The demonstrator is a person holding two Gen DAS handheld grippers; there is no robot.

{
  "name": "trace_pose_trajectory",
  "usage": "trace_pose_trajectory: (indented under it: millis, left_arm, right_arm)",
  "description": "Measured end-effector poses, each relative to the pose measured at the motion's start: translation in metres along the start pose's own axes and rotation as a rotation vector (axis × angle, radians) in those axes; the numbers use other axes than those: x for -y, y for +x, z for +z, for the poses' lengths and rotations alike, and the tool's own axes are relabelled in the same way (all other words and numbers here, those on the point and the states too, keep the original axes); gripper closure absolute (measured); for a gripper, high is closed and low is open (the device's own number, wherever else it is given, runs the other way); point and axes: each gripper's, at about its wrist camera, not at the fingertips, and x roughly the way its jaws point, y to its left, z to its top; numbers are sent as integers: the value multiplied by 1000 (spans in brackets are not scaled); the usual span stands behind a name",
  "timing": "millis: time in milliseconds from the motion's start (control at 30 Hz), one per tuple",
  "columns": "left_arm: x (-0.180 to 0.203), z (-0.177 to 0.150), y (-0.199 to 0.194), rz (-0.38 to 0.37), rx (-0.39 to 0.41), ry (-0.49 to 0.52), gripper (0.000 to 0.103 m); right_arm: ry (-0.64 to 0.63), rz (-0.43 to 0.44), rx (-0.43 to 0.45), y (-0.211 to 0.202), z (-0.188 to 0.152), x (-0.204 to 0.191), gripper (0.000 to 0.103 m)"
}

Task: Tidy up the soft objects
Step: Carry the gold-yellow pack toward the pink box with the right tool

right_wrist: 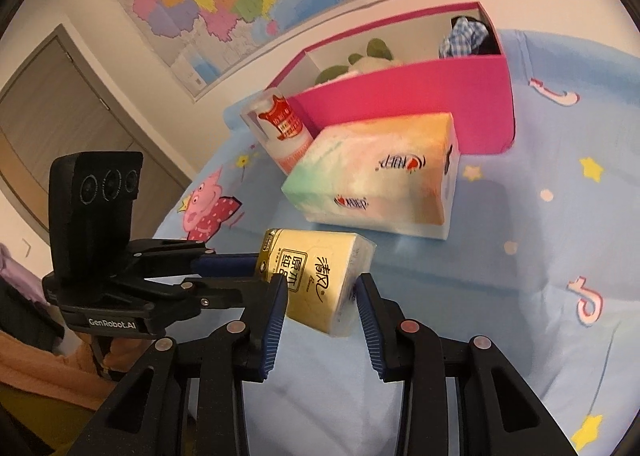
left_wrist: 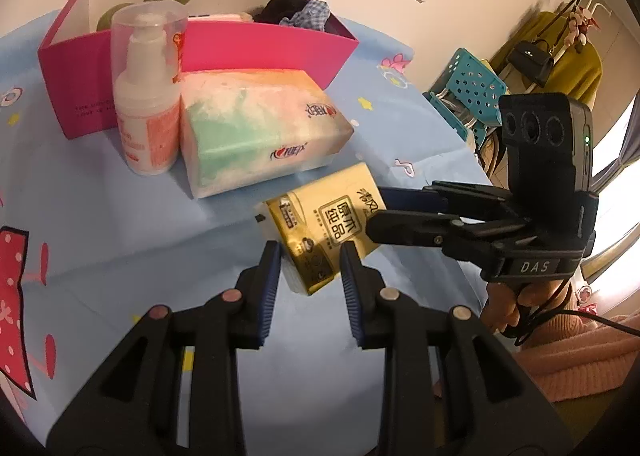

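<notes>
Closest to the left wrist camera, the left hand-held gripper has its blue pads closed on the near end of a gold pocket-tissue pack. The pack hangs clear of the blue cartoon cloth that covers the desk.

Reading left to right in that view, a pump bottle with a clear cap stands upright just in front of the pink box. A large pastel tissue pack lies touching the bottle's right side. The gold pack comes next, and the right hand-held gripper reaches in from the desk's right edge.

The right wrist view shows that gripper also clamped on the gold pack, from the opposite end. The pack's long axis therefore runs from one gripper to the other, and each holds a short end.

The pink box sits towards the far edge of the desk, behind the bottle and the large pack. A green plush toy fills its left part and a checked cloth lies in its right corner.

The coming move probably turns on carrying the gold pack up and over the large pack, because the box lies straight beyond it. Neither hand looks clearly nearer to the box. Both would likely have to travel together, or one would have to let go first.
</notes>
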Motion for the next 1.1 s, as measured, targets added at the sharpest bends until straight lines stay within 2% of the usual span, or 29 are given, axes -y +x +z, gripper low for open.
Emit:
trace_pose_trajectory:
  millis: [1100]
  left_arm:
    - [10,15,-21,14,76,36,71]
  right_arm:
    - [-44,16,61,-17,18,-10,66]
